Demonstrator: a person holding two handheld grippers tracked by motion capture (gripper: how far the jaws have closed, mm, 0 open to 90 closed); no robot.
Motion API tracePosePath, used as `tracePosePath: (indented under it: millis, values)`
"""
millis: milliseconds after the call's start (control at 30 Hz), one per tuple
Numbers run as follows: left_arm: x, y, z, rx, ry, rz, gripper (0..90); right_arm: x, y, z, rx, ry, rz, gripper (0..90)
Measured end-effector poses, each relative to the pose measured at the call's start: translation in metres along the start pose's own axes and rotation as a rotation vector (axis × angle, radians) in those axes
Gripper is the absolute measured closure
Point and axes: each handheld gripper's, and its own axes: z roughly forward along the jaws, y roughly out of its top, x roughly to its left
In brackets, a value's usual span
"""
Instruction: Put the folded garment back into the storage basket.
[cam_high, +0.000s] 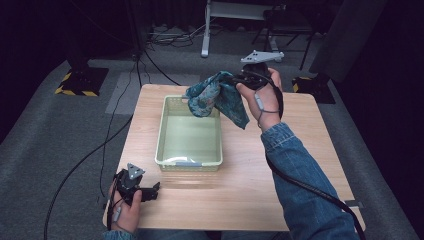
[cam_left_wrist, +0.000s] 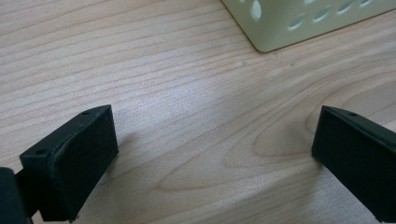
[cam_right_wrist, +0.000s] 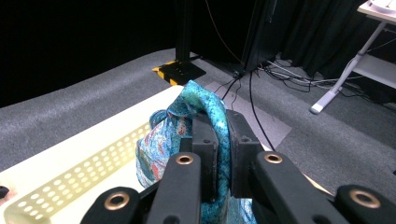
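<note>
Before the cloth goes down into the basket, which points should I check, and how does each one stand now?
1. Right gripper shut on cloth: ok.
2. Cloth over the basket: part hangs past the far right rim, not ok.
3. Basket inside free of other things: ok.
4. Left gripper apart from the basket, jaws open over the table: ok.
5. Basket flat on the table: ok.
6. Cloth free of the right cable: cannot tell.

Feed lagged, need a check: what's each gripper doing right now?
Left gripper: open, holding nothing, low over the table.
Right gripper: closed on the cloth, above the basket.
</note>
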Motion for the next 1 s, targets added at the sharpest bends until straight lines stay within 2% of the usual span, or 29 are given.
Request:
tracePosePath:
  millis: [167,367,500,800,1000]
  values:
    - [0.000,0.000,0.000,0.000,0.000,0.000,0.2,0.007,0.003,0.011,0.006,0.014,0.000,83.5]
    - [0.000,0.000,0.000,0.000,-0.001,-0.001,0.2,0.015,0.003,0.026,0.038,0.018,-0.013,83.4]
    - [0.000,0.000,0.000,0.000,-0.001,-0.001,0.2,0.017,0.001,0.032,0.053,0.017,-0.004,83.4]
    - [0.000,0.000,0.000,0.000,-0.001,-0.001,0.2,0.023,-0.005,0.043,0.089,0.005,-0.026,83.3]
    - [0.000,0.000,0.000,0.000,-0.001,-0.002,0.2,0.026,-0.011,0.052,0.109,0.017,-0.020,83.3]
